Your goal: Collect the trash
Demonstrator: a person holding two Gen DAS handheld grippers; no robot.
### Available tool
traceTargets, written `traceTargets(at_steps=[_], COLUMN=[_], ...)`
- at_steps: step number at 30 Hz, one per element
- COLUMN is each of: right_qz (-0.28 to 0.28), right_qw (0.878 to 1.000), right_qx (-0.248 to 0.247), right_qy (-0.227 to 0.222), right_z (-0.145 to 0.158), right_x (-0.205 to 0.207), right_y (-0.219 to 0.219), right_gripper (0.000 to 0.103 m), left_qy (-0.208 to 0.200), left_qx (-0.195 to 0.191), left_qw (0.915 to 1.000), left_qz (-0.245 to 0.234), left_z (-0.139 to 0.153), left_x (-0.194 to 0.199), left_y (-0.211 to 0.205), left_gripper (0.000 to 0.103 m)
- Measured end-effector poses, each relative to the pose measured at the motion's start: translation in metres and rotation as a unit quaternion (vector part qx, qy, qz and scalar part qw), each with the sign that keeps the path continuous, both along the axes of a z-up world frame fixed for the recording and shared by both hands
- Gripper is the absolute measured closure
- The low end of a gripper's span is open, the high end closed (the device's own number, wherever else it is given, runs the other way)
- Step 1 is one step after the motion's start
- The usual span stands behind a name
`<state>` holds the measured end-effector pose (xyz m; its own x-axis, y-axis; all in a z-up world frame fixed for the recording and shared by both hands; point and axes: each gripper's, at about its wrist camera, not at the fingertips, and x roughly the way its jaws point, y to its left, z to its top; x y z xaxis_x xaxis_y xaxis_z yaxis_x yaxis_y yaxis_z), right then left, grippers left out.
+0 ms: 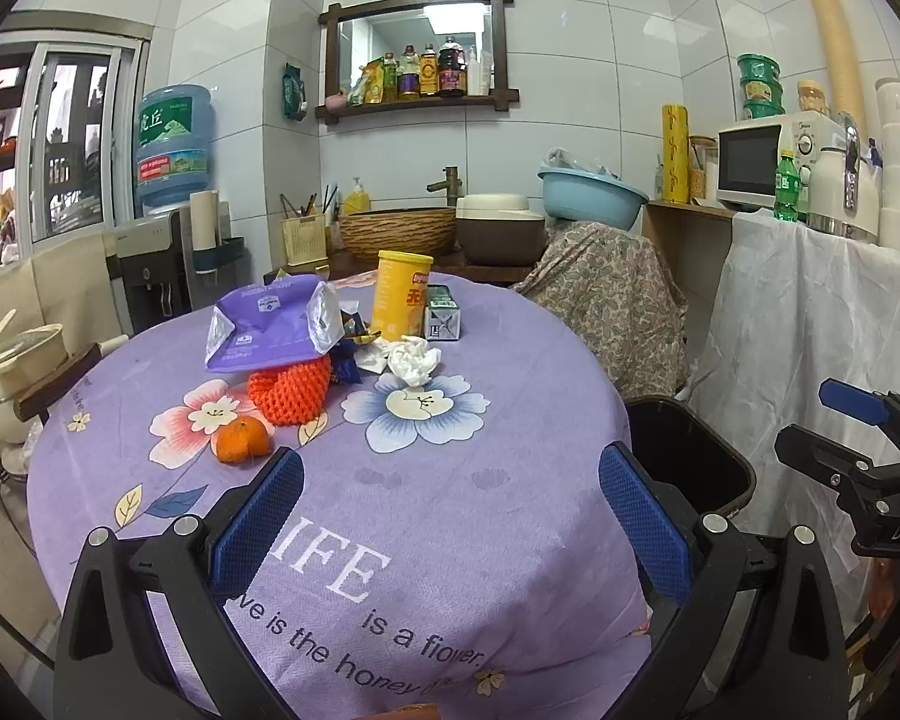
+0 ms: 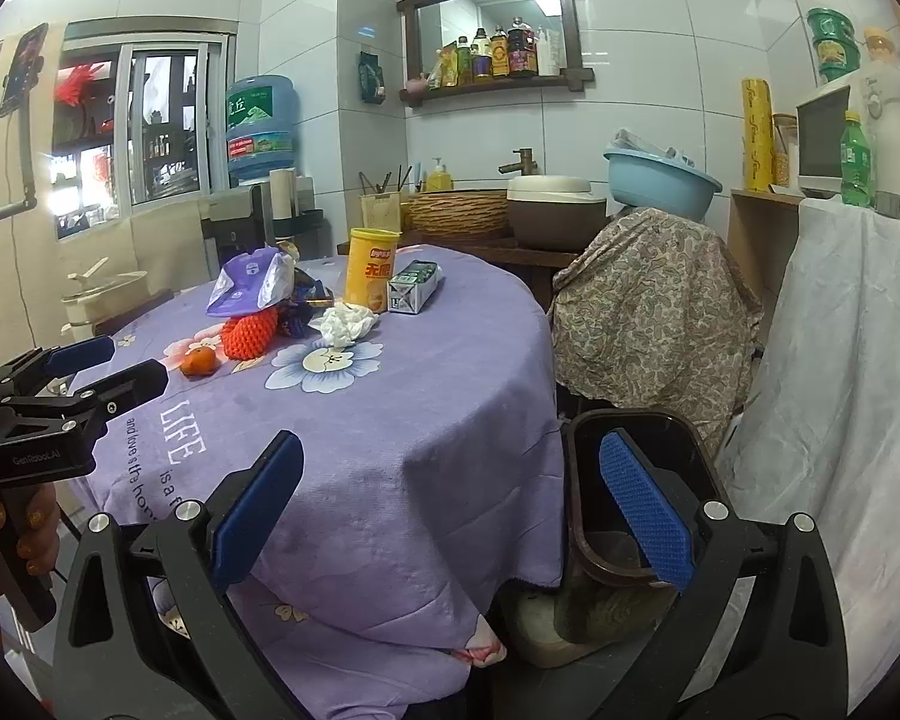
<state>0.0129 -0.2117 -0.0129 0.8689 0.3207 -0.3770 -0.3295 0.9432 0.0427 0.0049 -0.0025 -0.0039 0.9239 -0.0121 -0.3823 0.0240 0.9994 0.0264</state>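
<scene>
Round purple cloth-draped table point(image 1: 450, 510), crumpled tissue point(image 1: 413, 360)

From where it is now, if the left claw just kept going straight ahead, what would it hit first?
Probably the crumpled white tissue, lying on the purple flowered tablecloth, with the tall yellow snack canister behind it. The open left claw may pass above; depth is unclear.

White tiled walls point(image 1: 600, 90) enclose the room. A dark wood-framed mirror point(image 1: 417, 42) hangs on the back wall, with bottles on its shelf. A window point(image 1: 72, 138) with a grey frame stands at left, admitting daylight. A water dispenser point(image 1: 156, 264) carrying a blue bottle stands beside it. A woven basin point(image 1: 397, 231) with a tap sits on the back counter. A round table point(image 1: 450, 510) carries a purple floral cloth. A microwave point(image 1: 762, 159) rests on a shelf at right, above white sheeting point(image 1: 810, 312).
</scene>
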Motion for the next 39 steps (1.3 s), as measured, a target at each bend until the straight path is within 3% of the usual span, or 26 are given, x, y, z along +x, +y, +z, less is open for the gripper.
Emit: traceTargets(at_steps=[39], right_qz=[0.006], right_qw=[1.000], right_qx=[0.002], right_qy=[0.000], right_z=[-0.0019], right_x=[-0.0023], right_y=[0.0031], right_gripper=[0.005], left_qy=[0.001], left_qx=[-0.002], left_qw=[1.0000], left_qz=[-0.001], left_z=[-0.0003], left_x=[-0.0016], left_y=[0.0007], left_gripper=[0.005])
